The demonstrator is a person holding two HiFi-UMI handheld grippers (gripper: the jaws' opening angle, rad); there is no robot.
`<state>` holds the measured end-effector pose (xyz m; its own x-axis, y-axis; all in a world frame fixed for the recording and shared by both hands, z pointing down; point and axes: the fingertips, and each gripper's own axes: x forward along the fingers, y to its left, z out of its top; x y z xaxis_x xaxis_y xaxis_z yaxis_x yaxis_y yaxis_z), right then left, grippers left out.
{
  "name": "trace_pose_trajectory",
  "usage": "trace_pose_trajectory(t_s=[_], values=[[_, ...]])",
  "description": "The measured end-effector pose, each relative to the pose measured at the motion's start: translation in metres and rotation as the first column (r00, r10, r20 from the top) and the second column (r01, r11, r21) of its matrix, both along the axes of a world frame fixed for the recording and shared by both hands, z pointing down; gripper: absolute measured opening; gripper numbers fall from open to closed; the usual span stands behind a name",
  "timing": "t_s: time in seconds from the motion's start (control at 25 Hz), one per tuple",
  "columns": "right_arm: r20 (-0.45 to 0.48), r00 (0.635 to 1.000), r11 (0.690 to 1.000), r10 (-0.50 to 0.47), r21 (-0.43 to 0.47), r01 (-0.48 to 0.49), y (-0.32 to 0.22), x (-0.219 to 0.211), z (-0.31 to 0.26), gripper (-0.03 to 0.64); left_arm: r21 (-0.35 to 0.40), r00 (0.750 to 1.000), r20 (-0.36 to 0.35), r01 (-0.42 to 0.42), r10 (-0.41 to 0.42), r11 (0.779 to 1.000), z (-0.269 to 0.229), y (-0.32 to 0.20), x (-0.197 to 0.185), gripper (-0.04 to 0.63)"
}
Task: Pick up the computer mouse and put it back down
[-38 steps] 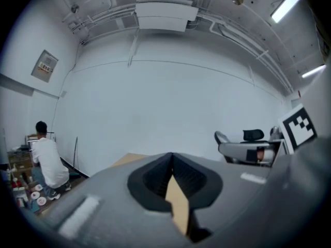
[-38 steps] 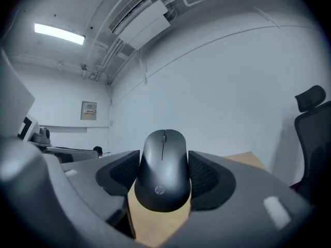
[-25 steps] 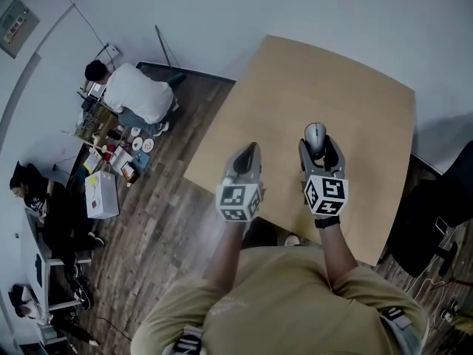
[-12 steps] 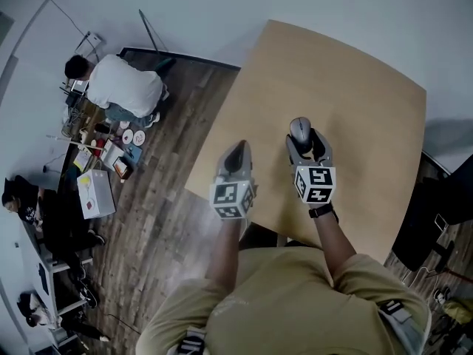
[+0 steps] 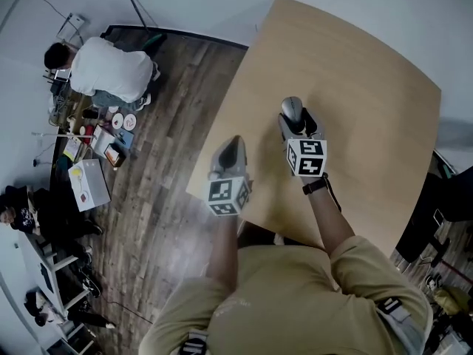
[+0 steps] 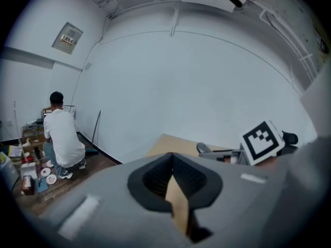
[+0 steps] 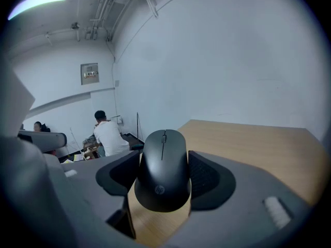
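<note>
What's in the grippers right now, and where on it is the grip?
The right gripper holds the black computer mouse by its two long sides, one pad on each flank. The left gripper holds nothing.

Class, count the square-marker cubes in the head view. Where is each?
2. One cube rides on the left gripper over the table's near corner; the other rides on the right gripper, which holds the mouse.

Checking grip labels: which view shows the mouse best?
Right gripper view: mouse fills the centre, held in the right claw. Head view shows only its front end past the claw; left gripper view, a distant sliver.
</note>
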<state>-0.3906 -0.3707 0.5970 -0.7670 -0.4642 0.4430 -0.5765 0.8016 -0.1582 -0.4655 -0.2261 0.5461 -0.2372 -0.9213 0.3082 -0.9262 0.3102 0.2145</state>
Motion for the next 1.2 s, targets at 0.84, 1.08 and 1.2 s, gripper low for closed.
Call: trace_pose_trajectory(t_s=[0.84,1.08,1.2], values=[[-0.407,0.647,0.705,-0.644,0.013,0.709,0.007,-0.109,0.129,0.298,-0.112,0.992,-0.120,0.016,-0.029,0.994,0.087,-0.025,-0.064,0.002],[-0.461,0.492,0.580,-0.738,-0.063,0.812,0.025,-0.111,0.156,0.298,-0.119,0.991,-0.130,0.017,-0.033,0.993,0.100,-0.027,-0.065,0.002],[-0.462,0.498,0.599,-0.733,-0.093,0.795,0.027,-0.110,0.165,0.299,-0.115,0.991,-0.128,0.013,-0.028,0.993,0.100,-0.026,-0.063,0.002]])
